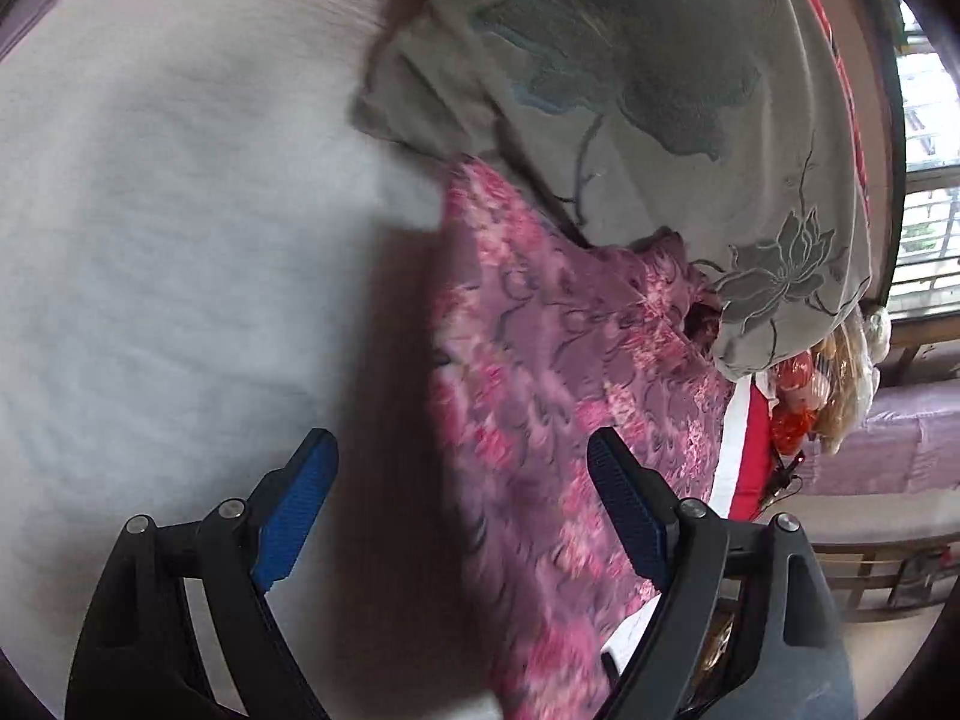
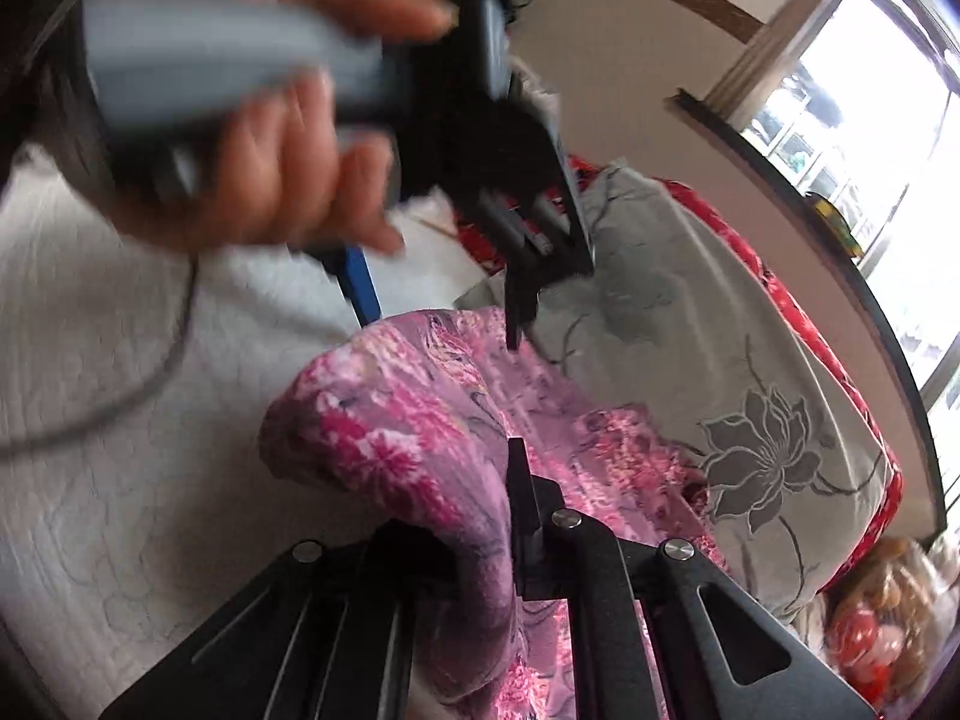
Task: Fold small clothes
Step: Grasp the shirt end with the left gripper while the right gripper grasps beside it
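A pink and purple floral garment (image 1: 540, 360) lies crumpled on a white bed sheet (image 1: 180, 210). My left gripper (image 1: 462, 450) hangs open above the garment's left edge, its blue pads (image 1: 300, 498) wide apart and nothing between them. In the right wrist view my right gripper (image 2: 513, 456) is shut on a raised fold of the garment (image 2: 408, 420), and cloth drapes over its left finger. The same view shows a hand (image 2: 270, 168) holding the left gripper (image 2: 444, 312) just beyond the garment's far edge.
A grey pillow with a flower print (image 1: 690, 120) lies against the garment's far side, over red bedding (image 2: 780, 276). A cable (image 2: 150, 384) trails over the sheet (image 2: 120, 480) at left. A window (image 2: 870, 120) and a dark bed frame (image 2: 810, 228) stand at right.
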`<move>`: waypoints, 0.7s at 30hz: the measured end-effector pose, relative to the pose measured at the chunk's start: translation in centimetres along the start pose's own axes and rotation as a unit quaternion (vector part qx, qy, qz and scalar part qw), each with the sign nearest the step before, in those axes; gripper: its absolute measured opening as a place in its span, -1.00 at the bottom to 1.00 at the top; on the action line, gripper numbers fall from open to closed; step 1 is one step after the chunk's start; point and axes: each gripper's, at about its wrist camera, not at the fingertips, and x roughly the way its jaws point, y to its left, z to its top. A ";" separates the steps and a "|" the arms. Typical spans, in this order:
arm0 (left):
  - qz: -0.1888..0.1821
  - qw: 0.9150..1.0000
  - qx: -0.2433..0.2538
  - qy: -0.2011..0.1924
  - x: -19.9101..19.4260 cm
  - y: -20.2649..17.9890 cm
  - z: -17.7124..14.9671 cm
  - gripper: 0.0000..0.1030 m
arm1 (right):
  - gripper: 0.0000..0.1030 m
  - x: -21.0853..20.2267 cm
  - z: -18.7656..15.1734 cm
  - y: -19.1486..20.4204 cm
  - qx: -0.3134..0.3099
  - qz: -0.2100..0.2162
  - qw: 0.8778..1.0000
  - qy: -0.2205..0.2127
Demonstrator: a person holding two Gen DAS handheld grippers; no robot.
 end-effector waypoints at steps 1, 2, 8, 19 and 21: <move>0.007 1.000 0.005 0.000 0.3 -0.7 0.1 0.65 | -0.86 0.1 0.0 -0.4 0.004 0.001 1.000 -0.002; 0.015 1.000 0.012 -0.002 0.7 -1.6 0.3 0.63 | -0.86 0.0 0.0 -0.6 0.007 0.002 1.000 -0.002; 0.043 0.998 0.035 -0.022 0.7 -4.9 0.7 -0.84 | -0.86 -1.1 -0.4 -1.4 0.041 0.010 0.999 -0.010; 0.047 0.993 0.090 -0.064 -2.5 -13.3 -1.5 -0.88 | -0.86 -1.8 -1.7 -5.4 0.158 0.018 0.987 -0.019; 0.055 0.991 0.101 -0.067 -2.4 -14.6 -2.1 -0.88 | -0.86 -2.3 -2.3 -6.7 0.184 0.018 0.983 -0.019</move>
